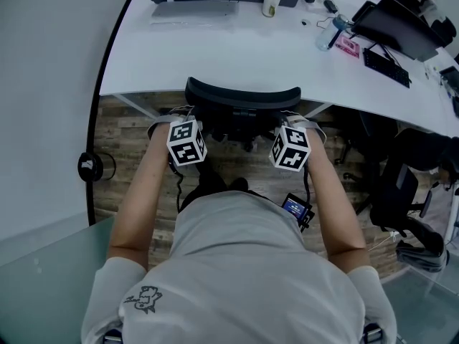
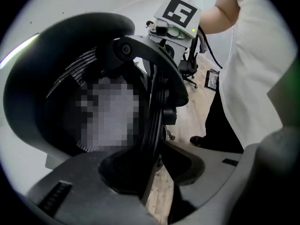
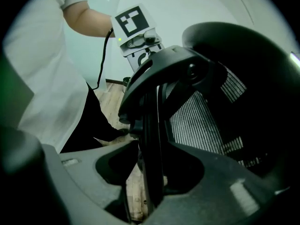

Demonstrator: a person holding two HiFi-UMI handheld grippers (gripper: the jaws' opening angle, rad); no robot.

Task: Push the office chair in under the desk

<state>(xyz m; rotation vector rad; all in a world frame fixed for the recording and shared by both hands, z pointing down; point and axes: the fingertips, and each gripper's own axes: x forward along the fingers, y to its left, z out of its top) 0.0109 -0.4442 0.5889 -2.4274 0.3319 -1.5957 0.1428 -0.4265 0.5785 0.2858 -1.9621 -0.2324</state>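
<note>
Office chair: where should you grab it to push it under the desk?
Take the office chair by the thin side edges of its backrest, one each side, coming from behind where the person stands. Those edges are narrow and upright, so jaws fit around them, and the desk is straight ahead.

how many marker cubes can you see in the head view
2: one cube at the chair back's left end, the other at its right end; none looks hidden.
</note>
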